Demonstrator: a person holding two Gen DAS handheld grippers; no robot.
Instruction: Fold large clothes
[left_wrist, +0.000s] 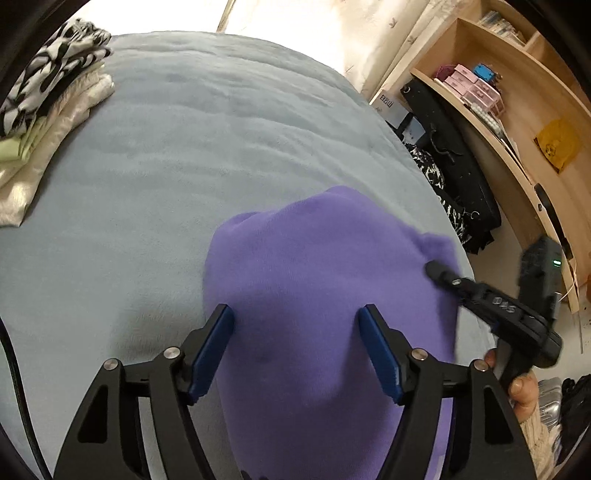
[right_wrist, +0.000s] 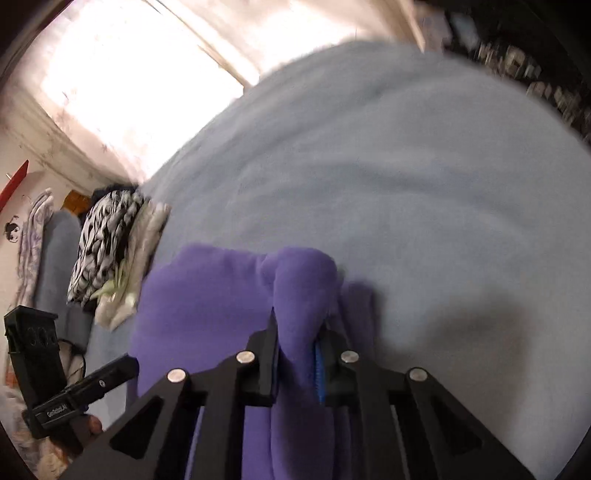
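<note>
Purple garment (right_wrist: 221, 306) fold is pinched in the right gripper (right_wrist: 297, 332) jaws; left gripper (left_wrist: 297, 332) jaws spread wide above it.

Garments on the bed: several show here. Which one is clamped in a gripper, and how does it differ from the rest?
The purple garment: the right gripper pinches a bunched fold of it. The other clothes, a patterned black-and-white piece and pale ones beneath, lie stacked and untouched.

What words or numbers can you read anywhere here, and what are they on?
"GenRoboAI", roughly as it reads, small: left gripper, on its side in the right wrist view.
Embossed characters on the right gripper: too blurred to read.
White box beside the shelf: printed characters too small to read.
Pink boxes on the shelf: labels too small to read.
Purple garment: no text.
</note>
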